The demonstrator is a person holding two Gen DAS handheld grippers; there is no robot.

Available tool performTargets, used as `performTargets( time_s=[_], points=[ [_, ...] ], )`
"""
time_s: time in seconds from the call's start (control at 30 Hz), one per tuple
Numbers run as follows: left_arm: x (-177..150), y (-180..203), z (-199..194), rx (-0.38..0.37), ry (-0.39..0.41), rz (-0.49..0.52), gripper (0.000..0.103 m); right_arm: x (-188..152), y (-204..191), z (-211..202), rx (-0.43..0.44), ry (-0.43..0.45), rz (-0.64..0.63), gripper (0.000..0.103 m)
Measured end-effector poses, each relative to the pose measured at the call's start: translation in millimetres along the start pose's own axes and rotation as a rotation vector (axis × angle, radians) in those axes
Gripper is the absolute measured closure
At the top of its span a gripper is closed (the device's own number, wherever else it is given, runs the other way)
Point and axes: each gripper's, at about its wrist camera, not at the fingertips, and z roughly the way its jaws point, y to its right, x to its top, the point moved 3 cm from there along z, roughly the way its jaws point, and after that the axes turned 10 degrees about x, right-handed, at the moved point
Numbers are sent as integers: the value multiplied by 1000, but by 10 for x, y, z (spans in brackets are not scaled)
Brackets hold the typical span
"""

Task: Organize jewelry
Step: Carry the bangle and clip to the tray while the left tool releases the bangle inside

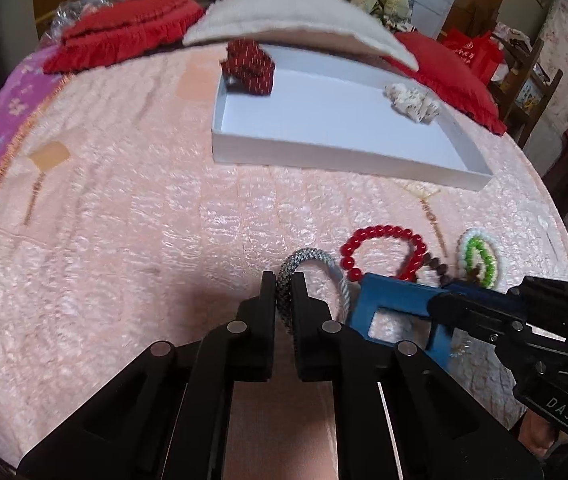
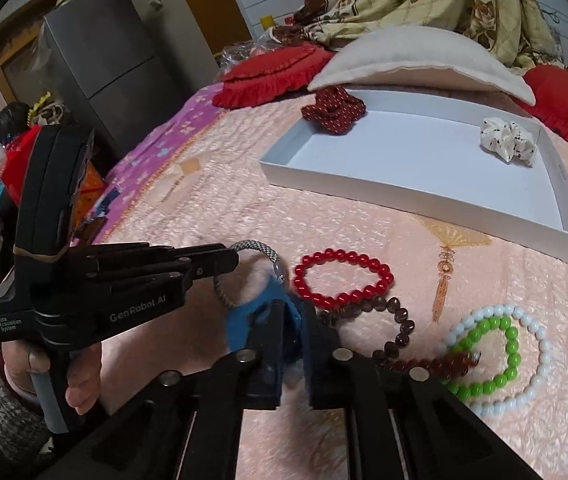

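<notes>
- Left gripper point(image 1: 284, 292) clenched on the grey woven bracelet point(image 1: 312, 258), just left of the red bead bracelet point(image 1: 384, 252).
- Right gripper point(image 2: 294, 320) clamped on a blue block point(image 2: 244, 324), touching the red bead bracelet's near-left side.
- Brown bead bracelet point(image 2: 398, 330) just nearer; green point(image 2: 496, 354) and white point(image 2: 532, 360) ones to the right.
- White tray point(image 1: 324, 154) well beyond, holding 2 scrunchies: dark red point(image 1: 250, 68), cream point(image 1: 412, 102).

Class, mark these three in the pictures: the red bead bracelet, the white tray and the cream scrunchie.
red bead bracelet point(image 2: 343, 278): right wrist view, near beads of its loop.
white tray point(image 2: 416, 196): right wrist view, front wall.
cream scrunchie point(image 2: 509, 141): right wrist view, fabric middle.
</notes>
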Motion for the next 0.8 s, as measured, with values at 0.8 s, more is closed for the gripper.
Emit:
performTargets(
  time_s=[0.8],
  points=[
    [647,260,-549,-10,114,64,97,670,443,-1052,-204,201,73,100]
  ],
)
